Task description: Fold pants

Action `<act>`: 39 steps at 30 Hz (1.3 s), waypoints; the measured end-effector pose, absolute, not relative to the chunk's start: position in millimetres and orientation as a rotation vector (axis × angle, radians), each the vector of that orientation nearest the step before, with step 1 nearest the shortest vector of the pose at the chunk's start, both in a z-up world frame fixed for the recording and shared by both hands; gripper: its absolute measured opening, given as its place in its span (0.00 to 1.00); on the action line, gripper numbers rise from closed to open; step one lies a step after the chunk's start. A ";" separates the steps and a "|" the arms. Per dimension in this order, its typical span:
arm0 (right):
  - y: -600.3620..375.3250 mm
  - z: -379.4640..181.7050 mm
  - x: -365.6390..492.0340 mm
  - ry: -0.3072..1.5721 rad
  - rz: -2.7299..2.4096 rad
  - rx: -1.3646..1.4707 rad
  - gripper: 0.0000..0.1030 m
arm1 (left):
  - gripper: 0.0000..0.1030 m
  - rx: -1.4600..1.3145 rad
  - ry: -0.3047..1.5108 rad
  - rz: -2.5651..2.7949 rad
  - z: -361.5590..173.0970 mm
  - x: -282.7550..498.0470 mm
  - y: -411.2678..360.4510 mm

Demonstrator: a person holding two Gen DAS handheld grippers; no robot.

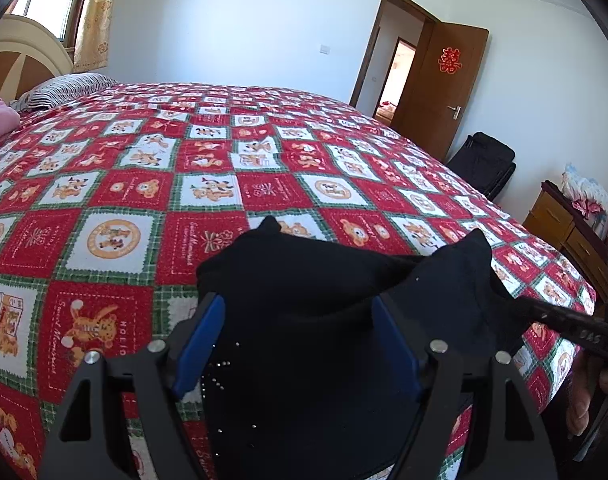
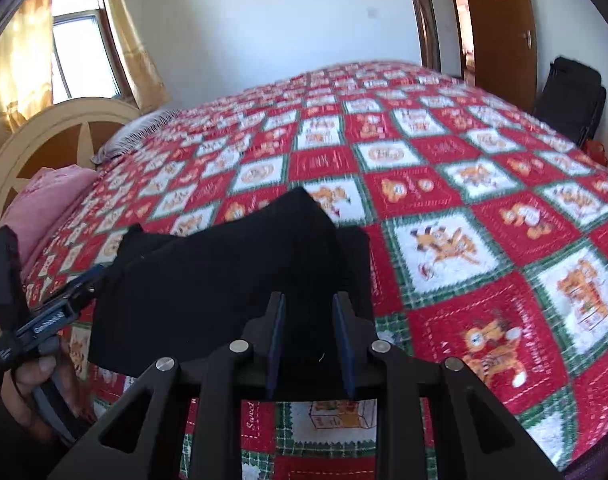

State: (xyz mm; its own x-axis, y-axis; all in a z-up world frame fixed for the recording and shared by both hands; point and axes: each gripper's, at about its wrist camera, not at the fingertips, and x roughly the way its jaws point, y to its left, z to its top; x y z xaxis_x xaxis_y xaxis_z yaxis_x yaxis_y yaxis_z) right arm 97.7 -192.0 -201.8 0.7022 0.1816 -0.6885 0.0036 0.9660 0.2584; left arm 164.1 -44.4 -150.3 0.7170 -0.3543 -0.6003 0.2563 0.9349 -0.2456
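The black pants (image 1: 323, 292) are held up above the near edge of the bed, stretched between my two grippers. In the left wrist view my left gripper (image 1: 300, 308) has its blue pads (image 1: 202, 336) around a thick bunch of the cloth, which fills the gap and hides the tips. In the right wrist view my right gripper (image 2: 308, 300) is shut on the other end of the pants (image 2: 232, 268), with cloth between its fingers. The left gripper (image 2: 86, 284) shows at the left there, and the right gripper's body (image 1: 571, 328) shows at the right in the left wrist view.
The bed's red, white and green patchwork quilt (image 1: 208, 168) fills both views. A pink blanket (image 2: 52, 200) and a striped pillow (image 1: 64, 90) lie by the headboard (image 2: 60, 128). A black bag (image 1: 483, 160), a wooden dresser (image 1: 567, 236) and an open door (image 1: 443, 84) stand beyond the bed's right side.
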 end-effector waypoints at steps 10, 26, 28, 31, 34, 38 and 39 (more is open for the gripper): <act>-184.4 -180.2 86.0 0.706 0.150 0.164 0.07 | 0.88 -0.173 0.665 -0.291 -143.4 182.5 -29.1; -206.9 -211.5 74.7 0.816 0.047 0.128 0.07 | 0.99 -0.113 0.777 -0.208 -167.7 227.2 -27.0; -205.6 -200.5 71.9 0.772 -0.001 0.103 0.08 | 0.99 -0.107 0.738 -0.209 -157.0 214.2 -23.8; -202.1 -182.4 71.3 0.690 -0.028 0.077 0.08 | 0.99 -0.080 0.678 -0.219 -141.2 192.6 -23.3; -193.7 -169.6 81.6 0.642 0.075 0.128 0.19 | 0.99 -0.045 0.668 -0.252 -135.1 178.3 -31.7; -173.8 -171.1 105.1 0.650 0.210 0.159 0.56 | 0.99 -0.023 0.702 -0.293 -143.9 173.3 -46.6; -170.0 -174.8 112.1 0.668 0.217 0.158 0.56 | 0.99 -0.014 0.714 -0.290 -147.4 174.6 -49.4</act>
State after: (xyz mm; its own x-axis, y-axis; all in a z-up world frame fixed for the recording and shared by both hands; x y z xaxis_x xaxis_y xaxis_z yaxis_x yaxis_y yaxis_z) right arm 112.1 -170.0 -174.8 0.7638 0.2494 -0.5954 -0.1486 0.9655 0.2137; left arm 174.6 -49.4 -147.4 0.7175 -0.2672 -0.6433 0.2576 0.9598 -0.1114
